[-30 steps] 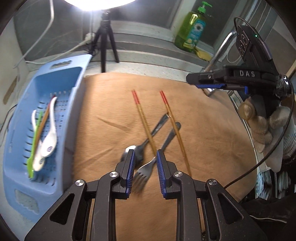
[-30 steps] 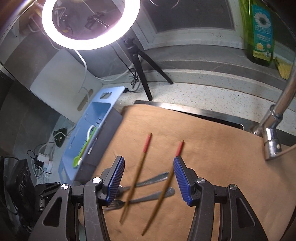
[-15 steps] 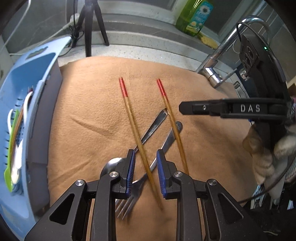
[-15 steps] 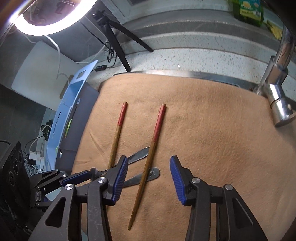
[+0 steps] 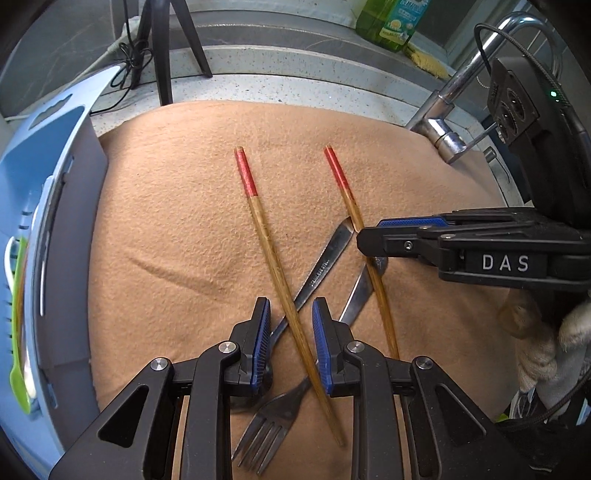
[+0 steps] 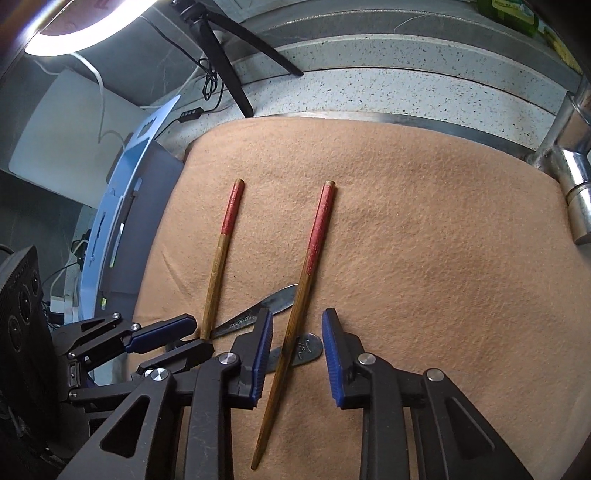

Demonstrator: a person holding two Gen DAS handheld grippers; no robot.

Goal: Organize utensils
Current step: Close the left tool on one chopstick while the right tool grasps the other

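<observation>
Two red-tipped wooden chopsticks lie on a tan cloth (image 5: pixel 177 206). My left gripper (image 5: pixel 290 343) is open, its jaws either side of the left chopstick (image 5: pixel 273 266), low over the cloth. My right gripper (image 6: pixel 295 358) is open around the right chopstick (image 6: pixel 306 280), which also shows in the left wrist view (image 5: pixel 369 258). A metal fork (image 5: pixel 273 413) and a spoon handle (image 5: pixel 321 269) lie crossed under the chopsticks. The right gripper (image 5: pixel 373 236) shows in the left wrist view, and the left gripper (image 6: pixel 184 332) shows in the right wrist view.
A blue plastic basket (image 5: pixel 44 206) stands left of the cloth with green and white utensils (image 5: pixel 18 295) in it. A chrome tap (image 5: pixel 443 110) rises at the right. A tripod (image 5: pixel 162 48) and a green soap bottle (image 5: pixel 391 18) stand behind on the counter.
Both grippers have moved down and forward over the cloth. Each now straddles one chopstick. The right gripper's jaws have narrowed. Nothing has been picked up.
</observation>
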